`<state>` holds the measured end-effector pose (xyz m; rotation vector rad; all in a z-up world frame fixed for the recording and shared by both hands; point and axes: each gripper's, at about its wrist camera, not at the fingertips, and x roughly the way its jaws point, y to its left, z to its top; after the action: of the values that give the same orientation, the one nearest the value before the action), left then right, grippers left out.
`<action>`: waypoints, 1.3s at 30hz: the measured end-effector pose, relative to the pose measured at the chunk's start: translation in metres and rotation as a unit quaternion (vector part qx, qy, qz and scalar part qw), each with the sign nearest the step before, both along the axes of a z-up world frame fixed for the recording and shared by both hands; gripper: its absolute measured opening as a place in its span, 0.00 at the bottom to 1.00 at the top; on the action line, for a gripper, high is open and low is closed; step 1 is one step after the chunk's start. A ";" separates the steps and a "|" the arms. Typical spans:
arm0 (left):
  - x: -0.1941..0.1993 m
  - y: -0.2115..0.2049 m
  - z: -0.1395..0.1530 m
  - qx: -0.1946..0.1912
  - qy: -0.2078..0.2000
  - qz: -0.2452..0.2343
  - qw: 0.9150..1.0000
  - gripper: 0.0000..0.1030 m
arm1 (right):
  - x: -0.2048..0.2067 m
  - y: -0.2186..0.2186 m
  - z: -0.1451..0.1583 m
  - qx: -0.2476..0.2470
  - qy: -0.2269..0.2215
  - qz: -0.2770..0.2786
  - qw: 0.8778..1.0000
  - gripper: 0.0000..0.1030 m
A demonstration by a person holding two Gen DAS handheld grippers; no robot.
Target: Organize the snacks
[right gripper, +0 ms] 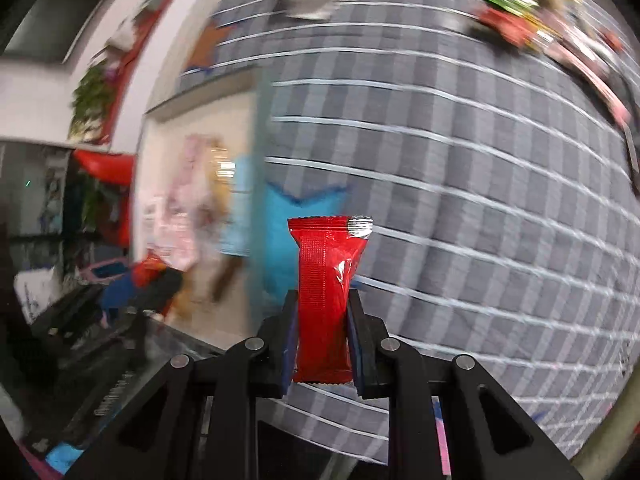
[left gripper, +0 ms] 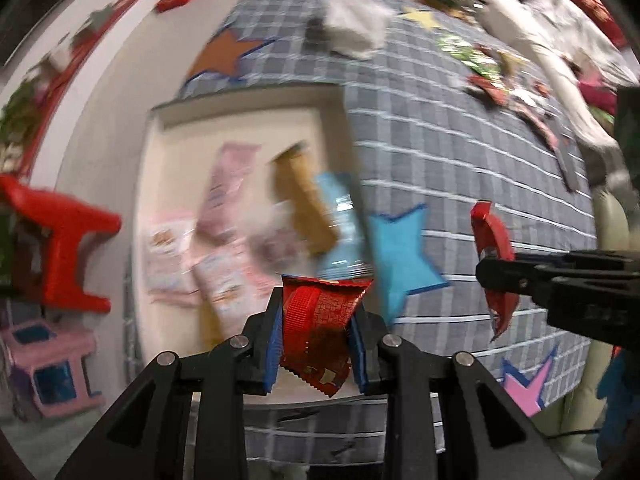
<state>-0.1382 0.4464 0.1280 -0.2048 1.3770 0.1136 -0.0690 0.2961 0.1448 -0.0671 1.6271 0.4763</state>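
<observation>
My left gripper (left gripper: 318, 320) is shut on a red snack packet (left gripper: 320, 320) and holds it over the near end of a cream tray (left gripper: 180, 132). The tray holds pink, tan and blue packets (left gripper: 340, 224). My right gripper (right gripper: 322, 320) is shut on a second red snack packet (right gripper: 326, 280), upright between its pads, above the checked cloth to the right of the tray (right gripper: 160, 128). In the left wrist view the right gripper (left gripper: 496, 268) shows at the right edge with that red packet (left gripper: 490, 236). Both views are motion-blurred.
A grey checked cloth (left gripper: 460, 152) with coloured star shapes covers the table. More loose snacks (left gripper: 492, 76) lie at its far right, and a white crumpled object (left gripper: 356, 24) lies at the far end. A red stool (left gripper: 60, 240) and a pink stool (left gripper: 52, 372) stand left of the table.
</observation>
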 end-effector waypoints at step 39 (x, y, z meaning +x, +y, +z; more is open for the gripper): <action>-0.047 0.035 0.069 0.023 -0.014 -0.015 1.000 0.89 | -0.037 0.102 0.052 -0.080 -0.041 0.075 0.993 1.00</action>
<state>-0.1848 0.4818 0.1966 -0.1467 1.3478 0.1166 -0.1062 0.3976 0.1971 -0.3264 1.5825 0.4515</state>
